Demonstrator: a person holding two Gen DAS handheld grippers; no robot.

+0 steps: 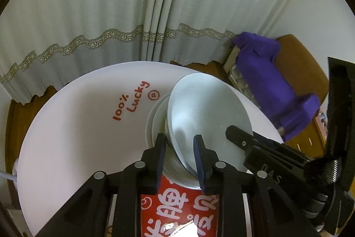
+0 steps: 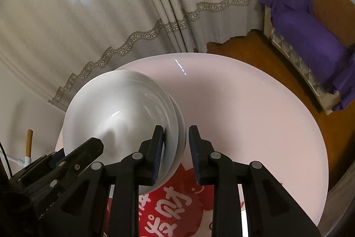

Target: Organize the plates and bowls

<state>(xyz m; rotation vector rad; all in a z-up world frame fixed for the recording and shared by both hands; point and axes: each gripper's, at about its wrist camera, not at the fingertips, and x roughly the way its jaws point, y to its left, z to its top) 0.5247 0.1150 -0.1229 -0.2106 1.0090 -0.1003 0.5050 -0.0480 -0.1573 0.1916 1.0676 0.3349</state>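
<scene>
Black plastic, two hand-held grippers, both pointing steeply down at the white bowl stack (image 1: 206,117), the landmark for all places below.

Item 1. Left gripper (image 1: 180,161): blue-ribbed pads set a little apart, straddling the near rim of the stack's top bowl. The rim passes between the fingers (image 1: 160,154); a gap shows on the left side, and whether the right pad touches the rim cannot be told. No firm grip visible.

Item 2. Right gripper (image 2: 175,152): jaws likewise slightly parted, astride the right-hand rim of the stack (image 2: 124,117). The left pad lies against or just beside the bowl's inner wall; the right finger (image 2: 195,148) stands clear of the outer edge.

Item 3. Bowl stack: several nested white bowls, standing on the table, near its front edge, just beyond a red printed patch (image 1: 177,208) with white characters.

Item 4. Round table (image 1: 66,137): pale pink-white top, under the stack; red lettering "100% Lucky" (image 1: 131,100) to the stack's left.

Item 5. Wooden floor (image 2: 255,46): beyond the table.

Item 6. Sofa (image 2: 315,37): brown, draped with purple cloth, well beyond the stack to the right.

Item 7. Curtains (image 1: 111,14): pale grey, lace-trimmed band, farthest behind the stack.
</scene>
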